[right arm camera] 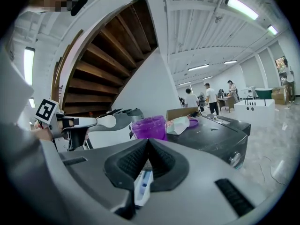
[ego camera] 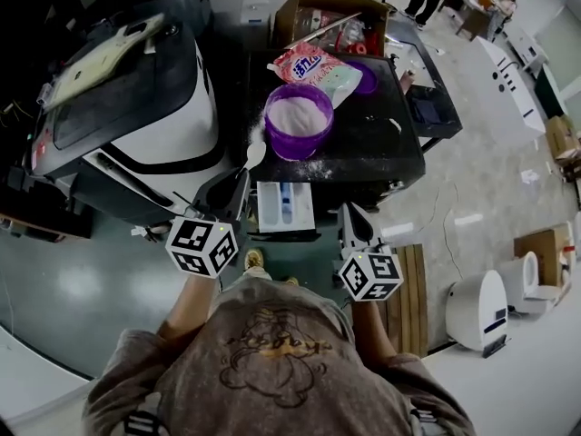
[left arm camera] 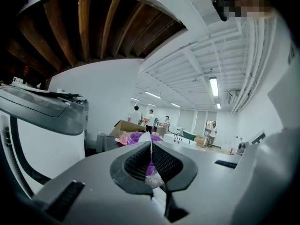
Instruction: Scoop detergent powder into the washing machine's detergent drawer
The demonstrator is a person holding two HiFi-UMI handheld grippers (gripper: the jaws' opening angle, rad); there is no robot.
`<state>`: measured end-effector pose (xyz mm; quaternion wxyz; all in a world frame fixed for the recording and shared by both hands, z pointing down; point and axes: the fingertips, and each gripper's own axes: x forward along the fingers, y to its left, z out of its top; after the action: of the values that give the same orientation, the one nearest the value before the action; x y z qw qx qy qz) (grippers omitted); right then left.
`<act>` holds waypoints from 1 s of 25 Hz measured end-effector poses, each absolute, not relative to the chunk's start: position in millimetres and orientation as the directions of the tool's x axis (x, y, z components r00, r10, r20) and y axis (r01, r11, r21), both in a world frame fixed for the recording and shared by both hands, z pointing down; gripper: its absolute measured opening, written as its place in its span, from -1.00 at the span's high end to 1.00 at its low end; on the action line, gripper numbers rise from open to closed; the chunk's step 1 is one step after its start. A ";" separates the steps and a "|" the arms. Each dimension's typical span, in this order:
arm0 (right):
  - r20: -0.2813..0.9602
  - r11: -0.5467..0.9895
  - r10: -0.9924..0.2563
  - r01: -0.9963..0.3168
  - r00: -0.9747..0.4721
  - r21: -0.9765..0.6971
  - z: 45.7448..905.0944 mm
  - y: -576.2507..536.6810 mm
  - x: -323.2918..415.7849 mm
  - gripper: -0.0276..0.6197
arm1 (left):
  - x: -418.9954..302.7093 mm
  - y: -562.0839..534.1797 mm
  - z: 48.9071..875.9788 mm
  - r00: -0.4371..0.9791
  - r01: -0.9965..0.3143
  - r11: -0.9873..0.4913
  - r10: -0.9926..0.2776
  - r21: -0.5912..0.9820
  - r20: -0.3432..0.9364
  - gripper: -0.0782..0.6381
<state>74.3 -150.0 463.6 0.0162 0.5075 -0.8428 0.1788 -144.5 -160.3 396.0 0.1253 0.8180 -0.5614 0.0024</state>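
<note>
Our left gripper (ego camera: 240, 180) clamped on a white spoon (ego camera: 255, 153), its scoop just beside the purple bowl (ego camera: 300, 145) of detergent powder (ego camera: 297, 114) atop the black washing machine (ego camera: 363, 143), our right gripper (ego camera: 350, 211) pinched together on nothing, beside the open detergent drawer (ego camera: 284, 209).

A purple bowl (ego camera: 298, 133) stood upright on the washing machine's (ego camera: 381, 139) black top, near its front left corner, filled almost to the brim with white detergent powder (ego camera: 296, 113). More powder lay scattered on the top around the bowl and along the front edge. Behind the bowl, toward the back edge, a pink and white detergent bag (ego camera: 318, 69) lay flat. The white detergent drawer (ego camera: 285, 207) stood pulled out from the machine's front, under the bowl, a blue part showing inside. A white spoon (ego camera: 255, 154), clamped by its handle in the left gripper (ego camera: 238, 182), hung just beside the bowl's front left rim.
</note>
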 end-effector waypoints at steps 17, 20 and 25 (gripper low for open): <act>0.209 0.341 -0.888 -0.891 -0.410 -0.301 468.8 -187.8 68.5 0.91 | -139.3 -242.1 392.6 0.485 -0.870 -0.458 -0.862 0.183 0.145 0.72; 0.208 0.321 -0.897 -0.898 -0.391 -0.302 469.4 -192.2 74.4 0.91 | -131.9 -255.6 393.5 0.506 -0.860 -0.482 -0.850 0.169 0.147 0.72; 0.203 0.293 -0.908 -0.901 -0.367 -0.318 470.8 -195.7 83.4 0.91 | -124.2 -277.8 392.5 0.525 -0.850 -0.508 -0.838 0.141 0.149 0.72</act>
<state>83.4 -195.7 470.8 -0.0084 0.5626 -0.8040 0.1922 -124.2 -277.8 392.5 0.0982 0.8678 -0.4862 0.0306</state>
